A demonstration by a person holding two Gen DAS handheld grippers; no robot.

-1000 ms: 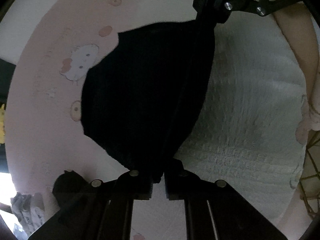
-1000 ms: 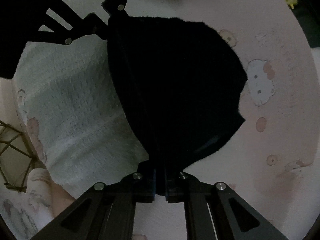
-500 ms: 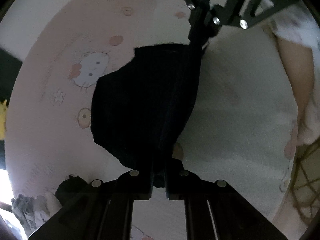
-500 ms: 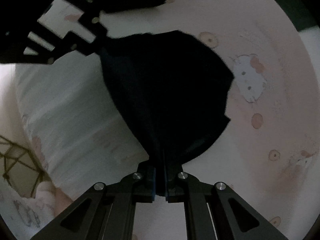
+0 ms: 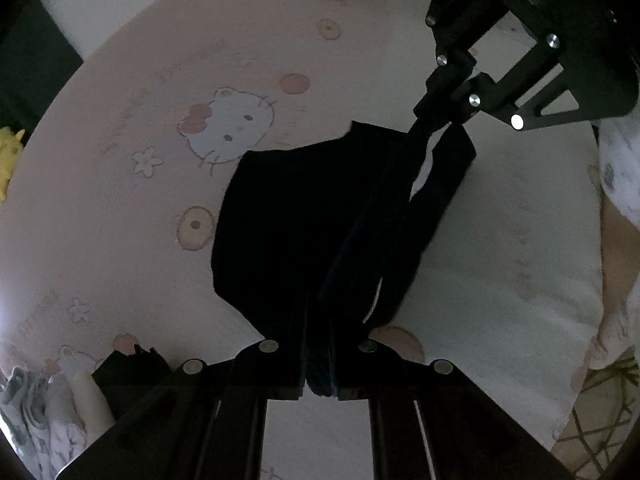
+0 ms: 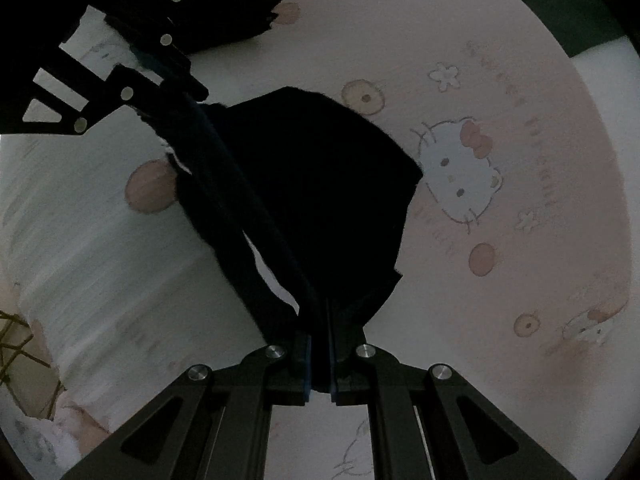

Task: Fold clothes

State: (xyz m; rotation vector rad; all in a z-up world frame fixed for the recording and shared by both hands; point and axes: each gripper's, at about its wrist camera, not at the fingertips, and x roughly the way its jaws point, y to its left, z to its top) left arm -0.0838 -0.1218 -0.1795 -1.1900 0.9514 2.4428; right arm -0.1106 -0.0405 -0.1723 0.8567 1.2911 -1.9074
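Since a second ago I've lifted the dark garment (image 5: pixel 320 240) higher over the pink cartoon bedsheet (image 5: pixel 120 240), left hand-held gripper (image 5: pixel 319 380) and right hand-held gripper (image 6: pixel 319 376) both clenched on its edge at frame bottom, so any slack could let it slip out and bunch up.

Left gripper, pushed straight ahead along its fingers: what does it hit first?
The left gripper is already shut on the dark garment, so it meets that cloth first. Beyond hangs the pink cartoon-print sheet; depth to it is unclear.

Bare pink sheet (image 5: pixel 120 248) left of the hanging dark garment (image 5: pixel 304 232), folded dark pile (image 6: pixel 228 12) beyond, white towel (image 5: pixel 500 240) opposite
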